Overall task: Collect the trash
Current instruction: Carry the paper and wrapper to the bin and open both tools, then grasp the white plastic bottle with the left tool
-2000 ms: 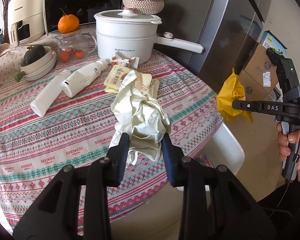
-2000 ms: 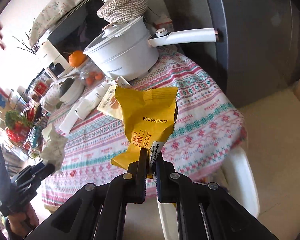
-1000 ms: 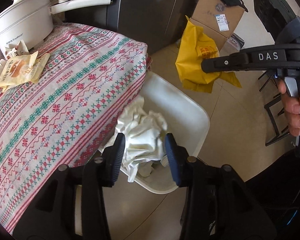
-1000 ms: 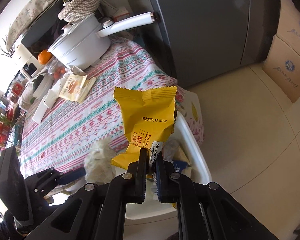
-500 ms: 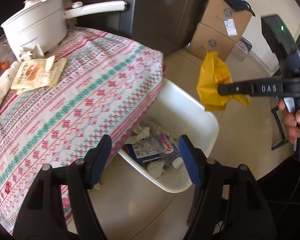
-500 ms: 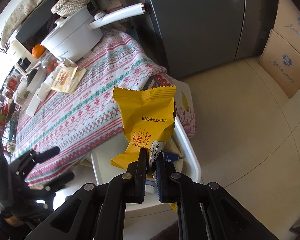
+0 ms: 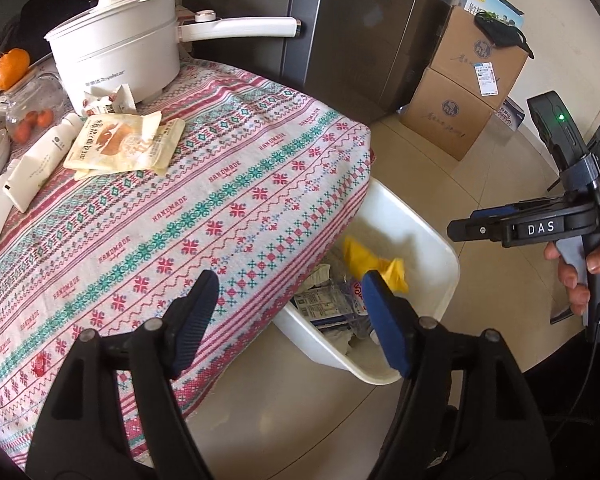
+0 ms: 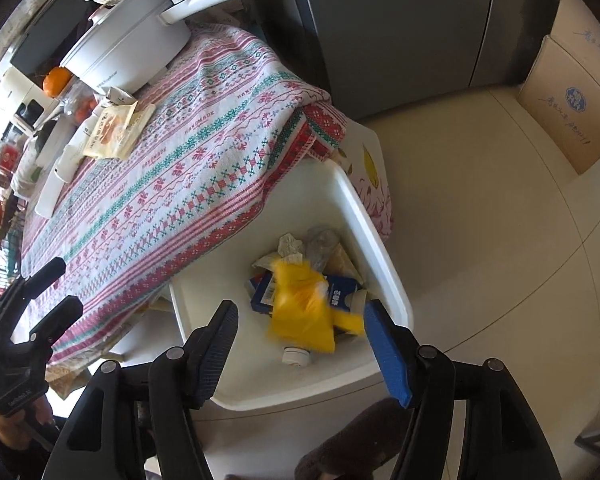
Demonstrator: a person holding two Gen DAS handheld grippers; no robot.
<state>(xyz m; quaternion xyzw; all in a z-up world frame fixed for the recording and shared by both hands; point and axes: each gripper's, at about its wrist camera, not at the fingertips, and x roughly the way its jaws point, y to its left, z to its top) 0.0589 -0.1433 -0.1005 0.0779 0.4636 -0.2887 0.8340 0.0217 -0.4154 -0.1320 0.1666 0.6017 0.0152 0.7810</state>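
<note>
A white bin (image 7: 440,252) (image 8: 384,264) stands on the floor at the table's edge, holding several pieces of trash. A yellow snack bag (image 8: 300,312) (image 7: 374,262), blurred, is inside the bin below my right gripper. My right gripper (image 8: 298,342) (image 7: 456,228) is open and empty above the bin. My left gripper (image 7: 290,306) (image 8: 58,288) is open and empty over the table edge beside the bin. Beige snack wrappers (image 7: 120,144) (image 8: 114,128) lie on the tablecloth near the pot.
A white pot (image 7: 116,60) with a long handle, white tubes (image 7: 32,168), a glass jar, bowls and an orange (image 7: 10,68) sit on the patterned tablecloth (image 7: 204,200). A dark fridge (image 7: 360,32) and cardboard boxes (image 7: 460,92) stand behind, on the tiled floor.
My right gripper has opened and let go of the yellow bag, which has dropped into the bin. My left gripper stays open after dropping the crumpled white paper.
</note>
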